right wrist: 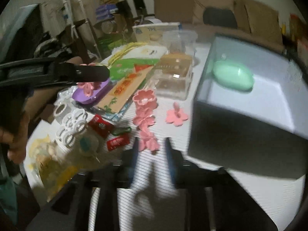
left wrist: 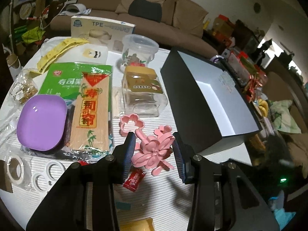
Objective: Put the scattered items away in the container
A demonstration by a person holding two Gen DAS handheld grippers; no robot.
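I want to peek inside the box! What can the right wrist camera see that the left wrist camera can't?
Only the right wrist view shows the green oval thing lying inside the black box, and the left gripper from outside, with a pink flower at it. Only the left wrist view shows the candy sharply and the pink flower cluster between the fingers. Both show the purple dish, sushi mat and box.

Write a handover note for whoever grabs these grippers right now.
Left gripper: shut on a pink flower mold bunch, apparently lifted.
Right gripper: open, empty, low over the table.
Done: a green oval case lies in the black box.
Left: loose pink flower molds, red candy, purple dish and sushi mat are all outside the box.
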